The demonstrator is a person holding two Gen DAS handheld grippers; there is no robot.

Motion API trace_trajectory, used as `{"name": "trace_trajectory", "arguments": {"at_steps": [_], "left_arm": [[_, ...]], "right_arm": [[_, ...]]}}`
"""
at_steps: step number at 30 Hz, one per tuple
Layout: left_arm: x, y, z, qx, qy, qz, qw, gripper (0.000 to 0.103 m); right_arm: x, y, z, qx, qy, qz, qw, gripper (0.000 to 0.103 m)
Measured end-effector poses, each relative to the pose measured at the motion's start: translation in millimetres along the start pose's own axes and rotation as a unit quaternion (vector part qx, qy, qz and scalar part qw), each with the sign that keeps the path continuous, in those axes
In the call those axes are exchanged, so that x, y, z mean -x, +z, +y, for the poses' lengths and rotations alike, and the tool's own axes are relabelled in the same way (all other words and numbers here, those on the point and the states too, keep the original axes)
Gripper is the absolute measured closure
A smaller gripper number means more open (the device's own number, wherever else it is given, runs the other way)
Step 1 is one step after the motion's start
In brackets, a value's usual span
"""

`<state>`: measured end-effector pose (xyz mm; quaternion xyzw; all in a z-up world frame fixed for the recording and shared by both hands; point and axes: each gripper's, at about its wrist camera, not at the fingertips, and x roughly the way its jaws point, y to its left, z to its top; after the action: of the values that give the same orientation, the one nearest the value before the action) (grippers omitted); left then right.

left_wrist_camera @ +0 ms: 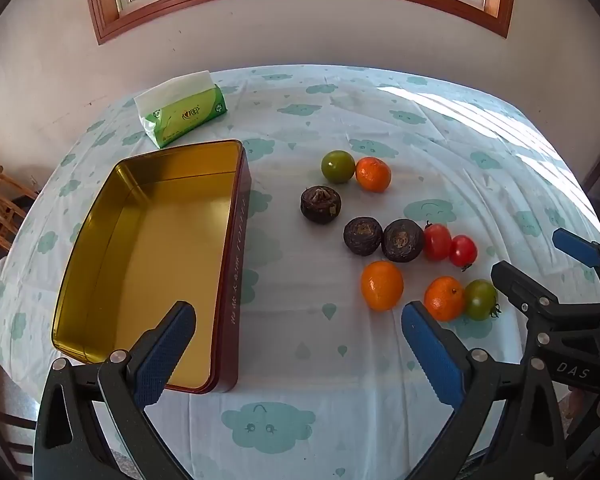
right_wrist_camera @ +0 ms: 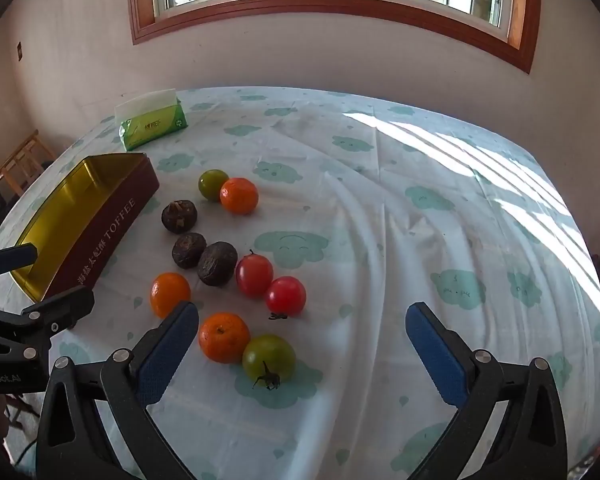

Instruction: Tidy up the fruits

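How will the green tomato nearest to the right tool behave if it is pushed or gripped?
The green tomato is round and lies on a smooth tablecloth, so a push would probably make it roll. It seems to touch an orange mandarin, which may move too. Its glossy skin suggests that it could slip; a gentle squeeze seems wise.

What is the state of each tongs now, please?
Left tongs: open wide, holding nothing, above the cloth beside the tin.
Right tongs: open wide, holding nothing, near the green tomato.
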<state>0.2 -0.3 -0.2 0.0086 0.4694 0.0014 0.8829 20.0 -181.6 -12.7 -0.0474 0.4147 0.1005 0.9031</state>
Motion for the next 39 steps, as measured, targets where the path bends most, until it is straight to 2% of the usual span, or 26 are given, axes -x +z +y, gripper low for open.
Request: {"name": "trace_trajectory", "arguments": {"at_steps": [7, 26, 39], "left_arm": [[2, -2, -1, -0.004, 0.007, -0.004, 1.0, 0.001], [2, -7, -1, 0.008, 0.006, 0.004, 0.9999, 0.001], [-1, -14, -8, -0.009, 0.007, -0.002, 0.9999, 0.001]], "right_arm": [[1, -5, -8, -0.015, 0.014, 0.002, 1.0, 0.0], [-1, -16, -4, -0.013, 0.002, 0.007, 1.0, 0.0], [-2, -17, -3, -0.011, 0.005, 0.015, 1.0, 0.0]]}}
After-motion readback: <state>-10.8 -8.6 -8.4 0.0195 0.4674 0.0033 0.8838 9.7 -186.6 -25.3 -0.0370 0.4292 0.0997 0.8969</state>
